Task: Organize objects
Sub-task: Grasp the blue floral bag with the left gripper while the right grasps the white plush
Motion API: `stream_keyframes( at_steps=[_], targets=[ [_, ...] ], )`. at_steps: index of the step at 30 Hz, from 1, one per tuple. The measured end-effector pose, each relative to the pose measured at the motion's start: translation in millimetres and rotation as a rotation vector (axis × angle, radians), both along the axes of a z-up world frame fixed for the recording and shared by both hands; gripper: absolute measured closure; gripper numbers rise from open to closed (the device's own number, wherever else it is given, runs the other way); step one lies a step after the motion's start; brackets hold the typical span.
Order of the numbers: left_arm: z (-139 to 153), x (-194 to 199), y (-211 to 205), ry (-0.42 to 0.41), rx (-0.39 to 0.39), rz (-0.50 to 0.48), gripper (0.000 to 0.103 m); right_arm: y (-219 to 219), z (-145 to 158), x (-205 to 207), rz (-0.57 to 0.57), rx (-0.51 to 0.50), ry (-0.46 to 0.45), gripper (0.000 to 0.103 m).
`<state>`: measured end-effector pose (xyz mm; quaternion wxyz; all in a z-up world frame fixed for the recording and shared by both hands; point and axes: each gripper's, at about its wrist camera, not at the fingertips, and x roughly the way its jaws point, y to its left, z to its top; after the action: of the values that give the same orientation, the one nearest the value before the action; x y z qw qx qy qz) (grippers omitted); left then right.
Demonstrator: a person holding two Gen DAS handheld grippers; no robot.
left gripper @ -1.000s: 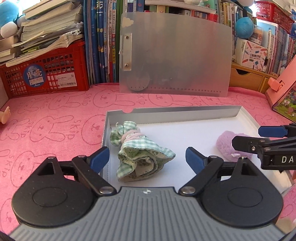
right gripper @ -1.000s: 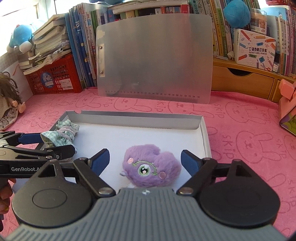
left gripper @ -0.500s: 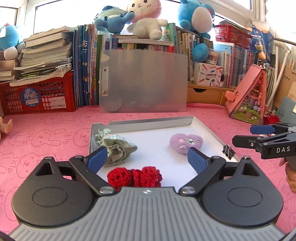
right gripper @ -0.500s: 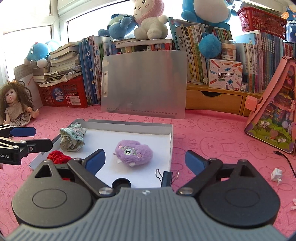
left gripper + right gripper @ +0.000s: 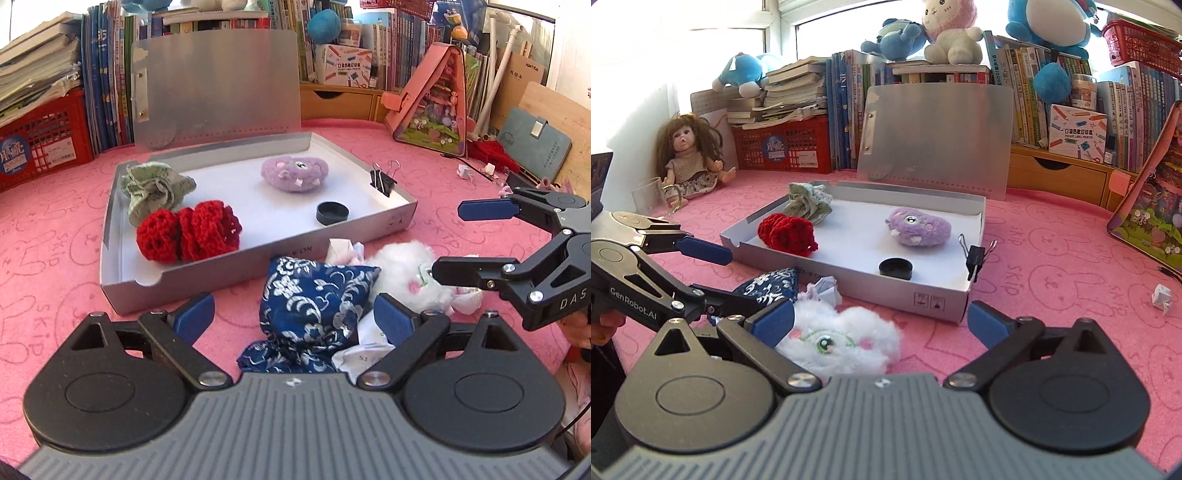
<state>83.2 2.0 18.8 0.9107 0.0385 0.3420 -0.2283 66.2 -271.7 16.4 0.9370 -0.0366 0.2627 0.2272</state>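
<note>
A silver box holds a green checked pouch, a red crochet piece, a purple plush and a black cap. On the pink mat in front of it lie a blue patterned pouch and a white plush. My left gripper is open over the blue pouch, its pads clear of the cloth. My right gripper has its jaws opening, and the white plush lies between them by the left finger. Each gripper shows in the other's view, the right gripper and the left gripper.
A binder clip grips the box's right wall. The metal lid stands against books behind it. A red basket, a doll and a glass are at the left, a pink toy house at the right. Crumpled paper lies on the mat.
Both grippers have drawn back from the box toward the near edge, leaving the green pouch and purple plush inside. The blue pouch and white plush have come between the jaws. The right jaws stand wider.
</note>
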Motion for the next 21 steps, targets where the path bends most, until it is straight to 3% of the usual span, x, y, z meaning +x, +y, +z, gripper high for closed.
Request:
stream_keyframes(
  at_steps=[6,10,16,21],
  targets=[
    [-7.4,5.9,-6.3,0.024,-0.016,-0.003,0.013,5.8,-12.2,-4.5,0.021,0.006,0.043,0.000],
    [-5.5,8.0,-4.7,0.047,-0.053,0.028,0.037,11.2,-18.9,-1.2,0.007,-0.017,0.073,0.000],
    [-4.1,4.5,-0.7,0.030,-0.040,0.051,0.037,18.0,-24.2,-2.7,0.029,-0.020,0.085,0.000],
    [-7.5,7.6,1.1,0.045,-0.058,0.058,0.033,22.8,-26.3,2.0,0.025,0.001,0.104,0.008]
  ],
)
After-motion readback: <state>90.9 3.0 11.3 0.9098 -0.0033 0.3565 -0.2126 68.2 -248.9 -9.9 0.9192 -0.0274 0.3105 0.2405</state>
